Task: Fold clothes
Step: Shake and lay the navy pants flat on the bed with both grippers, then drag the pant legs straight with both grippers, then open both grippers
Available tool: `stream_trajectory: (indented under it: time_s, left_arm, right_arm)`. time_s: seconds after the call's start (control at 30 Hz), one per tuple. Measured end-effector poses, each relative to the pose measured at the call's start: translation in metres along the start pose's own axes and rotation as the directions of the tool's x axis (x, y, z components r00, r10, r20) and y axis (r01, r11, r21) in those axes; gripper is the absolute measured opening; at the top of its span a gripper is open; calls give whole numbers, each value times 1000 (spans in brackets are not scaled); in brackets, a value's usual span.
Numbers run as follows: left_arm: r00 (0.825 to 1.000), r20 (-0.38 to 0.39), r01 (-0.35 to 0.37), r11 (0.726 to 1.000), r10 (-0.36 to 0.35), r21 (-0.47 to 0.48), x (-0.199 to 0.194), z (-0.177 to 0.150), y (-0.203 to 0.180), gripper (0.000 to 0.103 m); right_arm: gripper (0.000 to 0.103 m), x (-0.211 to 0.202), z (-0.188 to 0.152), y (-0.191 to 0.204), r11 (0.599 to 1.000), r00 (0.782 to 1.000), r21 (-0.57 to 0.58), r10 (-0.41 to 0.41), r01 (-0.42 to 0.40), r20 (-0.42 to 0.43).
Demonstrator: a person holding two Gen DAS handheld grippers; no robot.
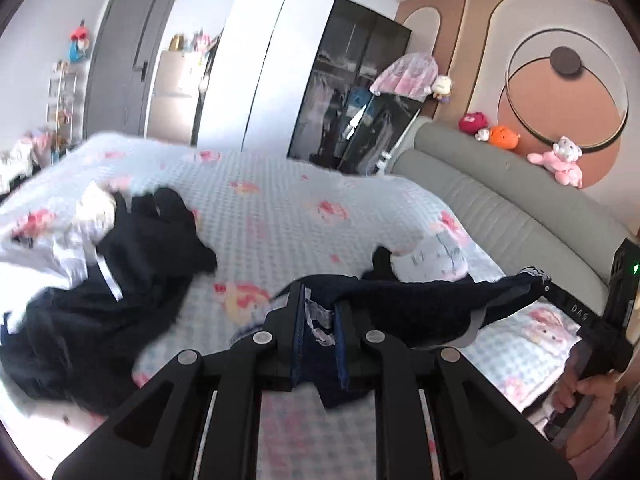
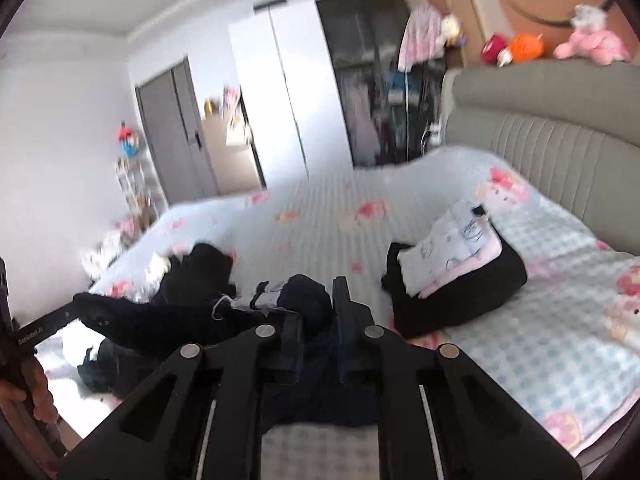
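Note:
A dark navy garment [image 1: 420, 304] hangs stretched in the air between both grippers, above the bed. My left gripper [image 1: 320, 316] is shut on one end of it, where a white label shows between the fingers. My right gripper [image 2: 318, 320] is shut on the other end, with navy cloth [image 2: 308, 300] bunched between its fingers. In the left wrist view the right gripper [image 1: 538, 278] shows at the far right, pinching the cloth. The right wrist view shows the left gripper [image 2: 78, 304] at the far left. A person's hand [image 1: 580, 392] holds the right gripper's handle.
A heap of dark and white clothes [image 1: 120, 280] lies on the left of the floral bedspread [image 1: 280, 208]. A folded stack [image 2: 452, 276], pale pieces on a black one, sits near the grey headboard [image 2: 540, 148]. Plush toys [image 1: 560, 160] line the headboard; wardrobes [image 1: 280, 60] stand behind.

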State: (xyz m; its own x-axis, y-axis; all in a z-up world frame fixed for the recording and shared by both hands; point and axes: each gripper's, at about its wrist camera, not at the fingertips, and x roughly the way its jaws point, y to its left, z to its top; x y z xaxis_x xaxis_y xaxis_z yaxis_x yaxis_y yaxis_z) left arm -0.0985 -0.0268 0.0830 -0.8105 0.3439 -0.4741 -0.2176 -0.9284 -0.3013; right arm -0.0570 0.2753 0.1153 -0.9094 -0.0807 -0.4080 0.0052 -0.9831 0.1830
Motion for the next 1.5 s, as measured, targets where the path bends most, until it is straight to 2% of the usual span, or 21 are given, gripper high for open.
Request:
stream_trajectory:
  time_s: [0.07,0.13,0.2,0.23,0.27,0.3,0.4,0.5,0.6,0.63,0.73,0.77,0.93,0.97,1.03,1.1,1.13,1.17,1.27,1.4,1.5]
  left_arm:
    - [994,-106,-20,999,17,-34,21,-37,10,16]
    - [957,-285,-74,995,50,-74,59,-92,26,16]
    - [901,-426,-129,988,81,-87,91,-145,39,16]
    - [866,-493,-153,984,88,-93,103,-171,45,16]
    - [842,-533,-163,981,83,-106,109,-189,49,16]
    - [820,-567,-173,978,77,-118,113,-205,52,16]
    - [832,-551,-162,978,63,-133,105,-221,53,22]
    - [865,-496,-161,979,81,-121,94,-219,52,46]
    - [887,-450,-171,979,104,-111,96,-213,54,47]
    - [888,-445,-177,979,113,-105,98,-213,54,47]
    - [873,-470,-189,979,130,-81,114,-210,48,47]
    - [876,-467,-182,979,118,-93,116,-209,47,47]
    - [895,-440,-149,976,65,-159,127,-203,42,47]
    - [897,-437,-148,975,61,-168,130,-202,42,46]
    - [898,-434,-165,971,76,-171,132,-202,41,6]
    - [890,-433,-209,971,140,-115,132,-200,37,6]
    - [888,-433,-212,973,153,-93,129,-199,35,6]
    - [886,-433,-216,974,165,-70,127,-198,34,6]
    - [885,-416,-229,973,208,-2,109,-196,31,6]
    - [882,-369,-272,956,293,111,84,-191,24,6]
    - [862,-349,-315,928,368,200,71,-185,23,6]
  right_arm:
    - [11,11,-39,-1,1000,997,-8,-30,30,-75]
    - [11,37,-94,-9,998,973,-3,-64,65,-224]
    - [11,70,-156,-24,994,900,23,-84,104,-427]
    - [11,83,-187,-31,992,852,39,-85,123,-517]
    - [11,93,-216,-38,988,798,56,-81,143,-597]
    - [11,96,-230,-42,986,774,61,-82,154,-628]
    - [12,86,-240,-44,984,776,52,-100,169,-623]
    - [16,77,-249,-45,982,777,43,-118,183,-618]
    - [29,74,-239,-28,990,809,-28,-129,138,-573]
    - [36,75,-236,-21,990,819,-62,-140,127,-557]
    - [37,86,-230,3,975,837,-194,-194,107,-511]
    - [38,91,-230,11,965,842,-243,-214,102,-496]
    - [39,118,-240,27,909,825,-411,-284,70,-489]
    - [39,123,-244,31,895,822,-441,-299,66,-484]
    - [38,134,-248,31,880,815,-470,-319,65,-484]
    - [31,138,-243,24,901,817,-429,-298,69,-494]
    - [20,139,-238,19,918,821,-389,-276,72,-499]
    - [16,138,-232,15,933,827,-350,-261,83,-499]
    - [14,131,-219,4,958,845,-266,-228,107,-484]
    - [13,110,-204,-1,984,868,-161,-149,81,-474]
    - [13,91,-190,-7,999,890,-24,-54,48,-452]
